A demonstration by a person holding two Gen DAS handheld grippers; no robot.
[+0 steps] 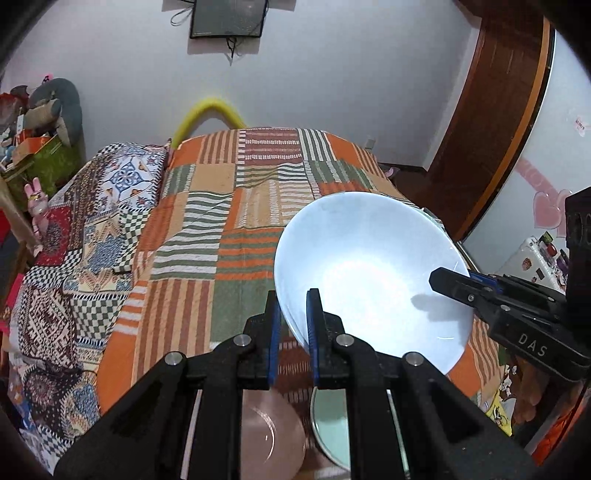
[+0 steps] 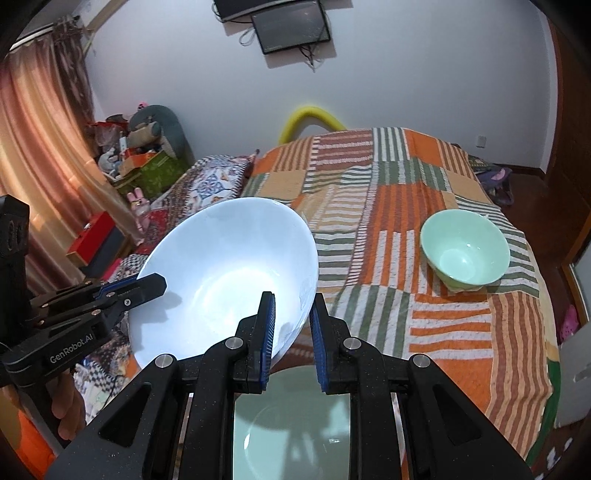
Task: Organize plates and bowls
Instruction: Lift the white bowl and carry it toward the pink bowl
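A large white bowl hangs tilted above the patchwork bedspread, held by both grippers on opposite sides of its rim. My left gripper is shut on the near-left rim, and the right gripper clamps the far-right rim. In the right wrist view my right gripper pinches the white bowl at its near rim, and the left gripper bites the opposite edge. Under the bowl lie a pink plate and a pale green plate. A green bowl sits upright on the bed at the right.
The striped orange and green bedspread covers the bed, with a patterned blanket along its left side. Boxes and stuffed toys crowd the far left corner. A wooden wardrobe stands at the right, and a screen hangs on the wall.
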